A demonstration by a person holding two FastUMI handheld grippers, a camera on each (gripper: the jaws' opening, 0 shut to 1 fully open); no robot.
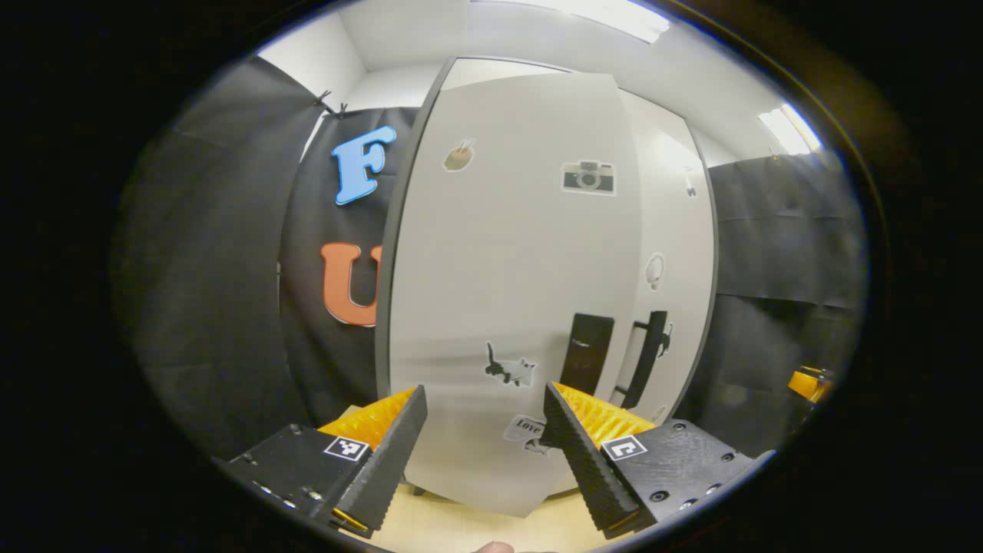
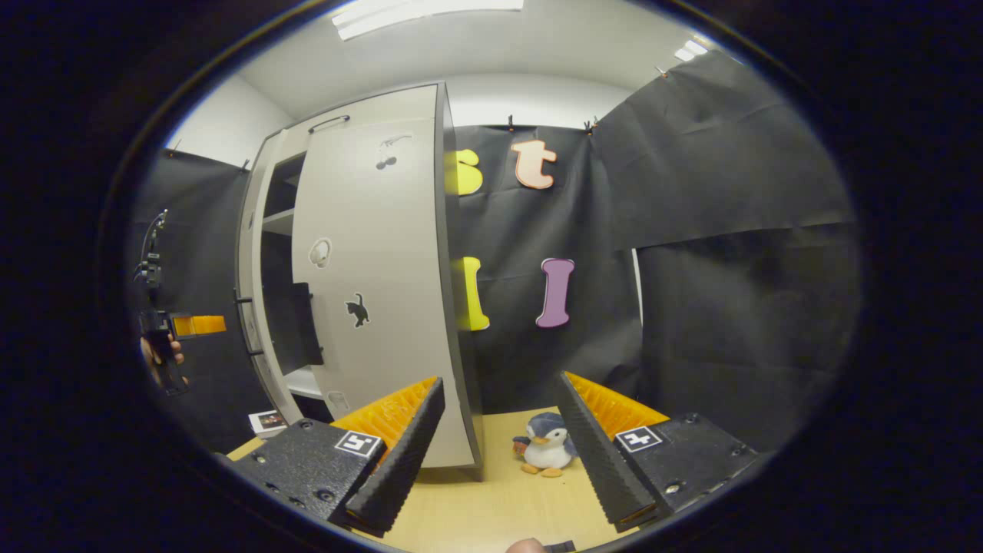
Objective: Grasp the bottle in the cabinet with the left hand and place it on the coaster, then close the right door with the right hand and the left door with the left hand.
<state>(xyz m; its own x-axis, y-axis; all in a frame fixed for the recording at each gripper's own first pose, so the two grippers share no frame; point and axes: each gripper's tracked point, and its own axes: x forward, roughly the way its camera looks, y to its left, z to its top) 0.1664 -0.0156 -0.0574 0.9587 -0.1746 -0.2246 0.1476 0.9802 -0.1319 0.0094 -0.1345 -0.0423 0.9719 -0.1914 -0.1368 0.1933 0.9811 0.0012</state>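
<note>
Closing doors | left gripper (image 1: 481, 442) and right gripper (image 2: 499, 453) both released | left door (image 1: 507, 269) dead ahead of your left tongs, nearly shut; push it home.

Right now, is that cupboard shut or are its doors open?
Partly open. In the right gripper view the right door stands ajar from the cabinet, showing dark shelves in the gap.

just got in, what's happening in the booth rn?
A person holds a two-finger tool in each hand before a tall white cabinet covered in stickers. Both tools are open and empty: the left tool faces the left door, which hangs ajar; the right tool points beside the right door, also ajar. A plush penguin sits on the wooden table.
</note>
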